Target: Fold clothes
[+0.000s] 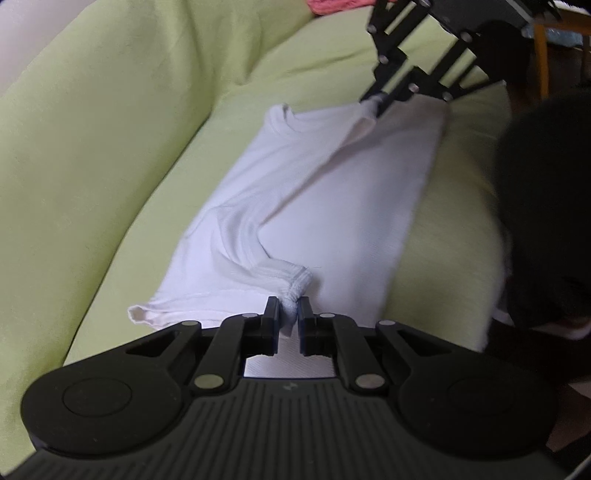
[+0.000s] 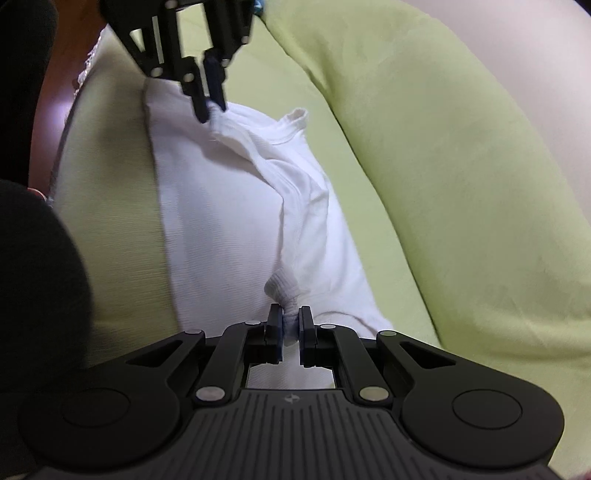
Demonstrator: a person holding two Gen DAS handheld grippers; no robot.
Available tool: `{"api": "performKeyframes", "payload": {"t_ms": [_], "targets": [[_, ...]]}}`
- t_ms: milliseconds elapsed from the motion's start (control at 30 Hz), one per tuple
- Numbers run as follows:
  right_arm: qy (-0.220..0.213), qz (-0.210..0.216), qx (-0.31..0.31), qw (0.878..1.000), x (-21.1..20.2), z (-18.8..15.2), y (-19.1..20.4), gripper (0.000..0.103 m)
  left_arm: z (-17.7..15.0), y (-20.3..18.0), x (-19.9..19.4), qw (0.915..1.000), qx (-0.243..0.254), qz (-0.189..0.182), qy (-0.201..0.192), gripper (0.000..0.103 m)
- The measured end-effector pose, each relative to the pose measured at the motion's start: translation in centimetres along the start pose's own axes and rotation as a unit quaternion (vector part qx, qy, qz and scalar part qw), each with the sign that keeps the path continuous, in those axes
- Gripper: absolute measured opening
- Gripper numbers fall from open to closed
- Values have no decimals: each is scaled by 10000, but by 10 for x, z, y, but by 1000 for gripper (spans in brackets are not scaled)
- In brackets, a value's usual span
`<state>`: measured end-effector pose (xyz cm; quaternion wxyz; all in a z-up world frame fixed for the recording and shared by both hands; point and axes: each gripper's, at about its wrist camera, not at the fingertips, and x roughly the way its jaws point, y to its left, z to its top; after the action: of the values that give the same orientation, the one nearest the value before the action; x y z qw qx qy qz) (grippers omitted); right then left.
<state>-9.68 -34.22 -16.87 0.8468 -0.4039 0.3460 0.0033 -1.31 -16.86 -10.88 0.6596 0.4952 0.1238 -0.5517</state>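
A white T-shirt (image 1: 332,192) lies partly folded on a light green sofa seat (image 1: 454,206). My left gripper (image 1: 288,314) is shut on a bunched ribbed edge of the shirt at its near end. My right gripper (image 1: 376,105) is shut on the shirt's far end, and a fold runs between the two grips. In the right wrist view my right gripper (image 2: 290,325) pinches a ribbed edge of the T-shirt (image 2: 229,221), and my left gripper (image 2: 212,110) holds the opposite end.
The green sofa backrest (image 1: 103,140) curves along the left; it also shows in the right wrist view (image 2: 461,166). A red cloth (image 1: 332,5) lies at the far top. A wooden chair leg (image 1: 541,55) stands beyond the sofa. A dark sleeve (image 1: 546,206) fills the right side.
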Motion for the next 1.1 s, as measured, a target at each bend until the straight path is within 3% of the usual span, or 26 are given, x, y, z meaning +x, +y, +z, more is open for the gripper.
{"api": "performKeyframes", "payload": {"t_ms": [367,500,633,733,800,867,933,1033,1100], "targets": [[137,127,-112,9998,14,2,2,6,-9,-12,-3,9999,-82,65,-19,7],[124,152,-198,9996,-28,-12,11,6,-11,-16,0,10000,-32,84,32,8],[250,221,-306,9990,-1,-2,24,6,-13,-18,4,9999,-58,50,70,8],[497,255,-496,9972,9,-8,33,12,-14,-22,8,9999,36,66,120,8],[449,166,-560,9973,6,-8,34,25,-13,-22,6,9999,58,60,144,9],[367,313,-228,9986,-3,-7,23,37,-13,-18,-1,9999,-46,-103,112,12],[237,479,339,9980,-15,-7,6,39,-12,-8,-16,9985,-379,-397,-70,12],[-57,655,1505,9864,-27,-7,-28,31,-8,9,-33,9939,-920,-467,-377,12],[-195,732,2267,9710,-21,-7,-47,15,-3,22,-31,9887,-1359,-357,-514,12]]}}
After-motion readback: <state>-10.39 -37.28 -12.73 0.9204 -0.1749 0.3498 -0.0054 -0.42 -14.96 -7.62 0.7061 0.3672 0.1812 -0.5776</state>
